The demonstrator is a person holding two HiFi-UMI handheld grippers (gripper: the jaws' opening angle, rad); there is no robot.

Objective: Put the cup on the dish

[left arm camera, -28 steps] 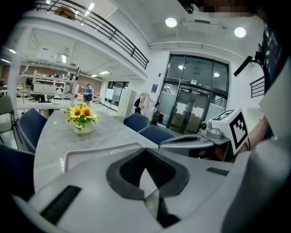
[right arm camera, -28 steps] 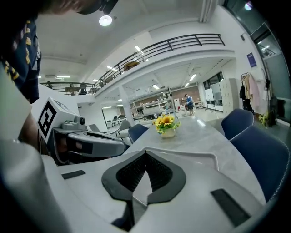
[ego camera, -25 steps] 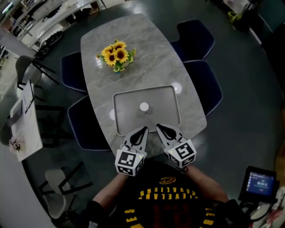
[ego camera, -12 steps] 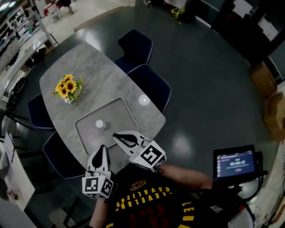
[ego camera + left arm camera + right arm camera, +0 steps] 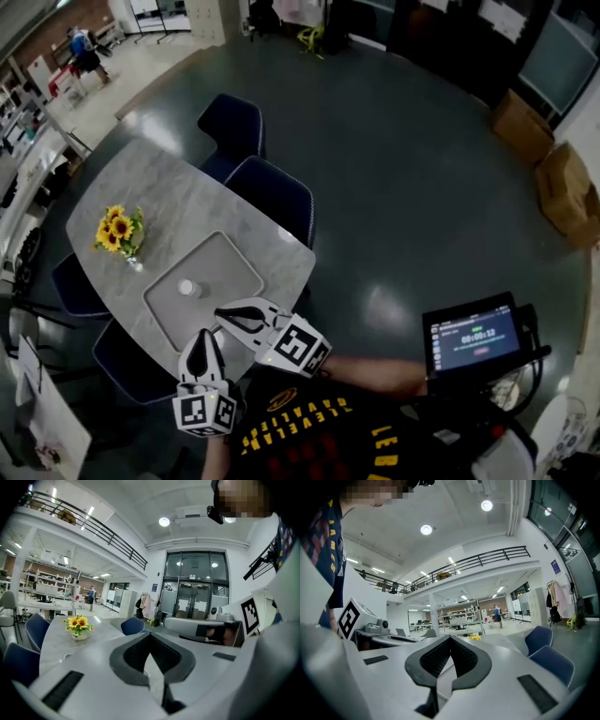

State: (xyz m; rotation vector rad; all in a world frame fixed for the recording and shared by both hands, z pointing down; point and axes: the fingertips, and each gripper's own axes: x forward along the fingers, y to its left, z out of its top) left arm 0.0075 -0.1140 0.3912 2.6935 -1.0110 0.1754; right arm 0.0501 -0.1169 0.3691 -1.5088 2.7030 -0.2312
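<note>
Open dark floor (image 5: 403,169) stretches wide right of the dish (image 5: 230,270); a railed balcony (image 5: 487,557), seen only from the gripper views, runs high above it. The edge of the counter (image 5: 178,202) lies just past the dish's near rim, where left gripper (image 5: 200,337) and right gripper (image 5: 225,317) hover, fingers pressed together, empty. The cup (image 5: 187,288) stands upright on the dish

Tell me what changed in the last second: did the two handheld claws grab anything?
The head view swung right: the grey marble table sits at the left and a lit screen has appeared. The left gripper drew back toward the person; the right gripper lies across the grey rectangular tray's near edge. Nothing was grabbed; both stay shut and empty. The small white cup stayed put.
</note>
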